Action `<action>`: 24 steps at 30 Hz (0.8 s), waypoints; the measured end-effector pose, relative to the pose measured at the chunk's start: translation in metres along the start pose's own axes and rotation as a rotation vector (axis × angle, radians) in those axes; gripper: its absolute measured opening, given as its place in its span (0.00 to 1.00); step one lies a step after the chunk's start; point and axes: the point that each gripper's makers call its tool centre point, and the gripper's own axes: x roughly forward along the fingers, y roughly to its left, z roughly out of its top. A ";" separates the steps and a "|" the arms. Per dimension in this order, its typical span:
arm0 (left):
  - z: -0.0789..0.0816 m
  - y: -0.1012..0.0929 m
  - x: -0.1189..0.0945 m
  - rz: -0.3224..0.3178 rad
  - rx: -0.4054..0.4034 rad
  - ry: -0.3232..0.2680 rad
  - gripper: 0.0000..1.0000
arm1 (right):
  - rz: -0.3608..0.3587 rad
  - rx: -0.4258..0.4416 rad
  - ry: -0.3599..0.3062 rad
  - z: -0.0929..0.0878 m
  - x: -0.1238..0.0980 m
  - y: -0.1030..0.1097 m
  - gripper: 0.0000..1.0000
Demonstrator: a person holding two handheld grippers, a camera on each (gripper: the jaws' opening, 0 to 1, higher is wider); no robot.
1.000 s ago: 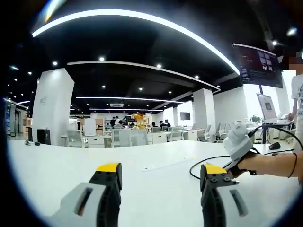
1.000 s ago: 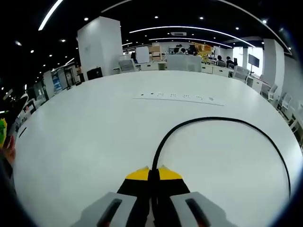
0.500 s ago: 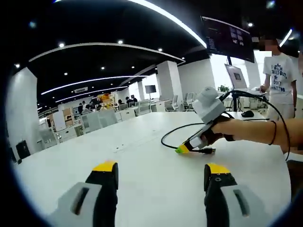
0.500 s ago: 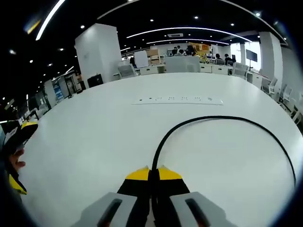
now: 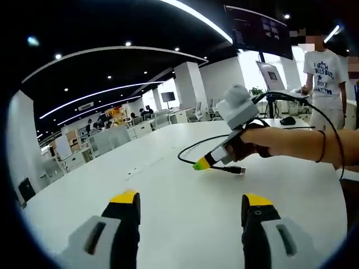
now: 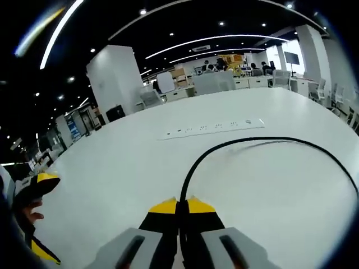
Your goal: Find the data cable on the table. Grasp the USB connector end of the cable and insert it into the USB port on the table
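Left gripper view had the left gripper (image 5: 191, 200) sitting low at the bottom of the frame, yellow-tipped jaws spread wide with just bare white table (image 5: 168, 224) between them, so it wasn't carrying anything. Over on the right side of that frame the right gripper (image 5: 201, 165) came in, held in a hand (image 5: 259, 143) with a dark wristband (image 5: 323, 152) behind it on the wrist. Its yellow-green tip was down close to the tabletop, pointing toward the left of the frame. The black cable (image 5: 188, 151) looped out from that tip and curled back toward the upper right. A short tail of it lay flat on the table just under the hand, ending in what looked like the USB connector (image 5: 239, 170), though it was pretty small to be sure.

Right gripper view was clearer on the grip: the jaws at bottom centre were pinched shut right on the cable, which came up out of them, arched toward the middle of the frame and swept off to the right edge. Past the top of that arc, well apart from the jaws, sat a flat port strip (image 6: 216, 127) set into the table, a row of little sockets running left to right. The other gripper's yellow tips poked in at the lower left edge.

Background stuff: a person (image 5: 326, 75) in a white T-shirt stood at the upper right of the left gripper view, with a dark screen (image 5: 259, 32) up above
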 end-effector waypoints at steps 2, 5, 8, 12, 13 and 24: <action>0.001 -0.002 0.002 0.003 0.007 -0.001 0.72 | 0.005 0.016 -0.023 0.005 -0.002 0.002 0.05; 0.005 -0.006 0.008 0.016 0.016 -0.021 0.69 | 0.025 0.074 -0.089 0.022 -0.007 0.004 0.05; 0.008 -0.011 0.014 0.026 0.026 -0.036 0.68 | 0.050 0.133 -0.152 0.037 -0.013 0.007 0.05; 0.015 -0.016 0.025 0.044 0.061 -0.063 0.67 | 0.073 0.186 -0.221 0.061 -0.024 0.014 0.05; 0.019 -0.016 0.027 0.057 0.075 -0.083 0.66 | 0.076 0.187 -0.236 0.066 -0.026 0.019 0.05; 0.056 -0.027 0.049 0.178 0.288 -0.272 0.57 | 0.178 0.238 -0.336 0.118 -0.045 0.062 0.05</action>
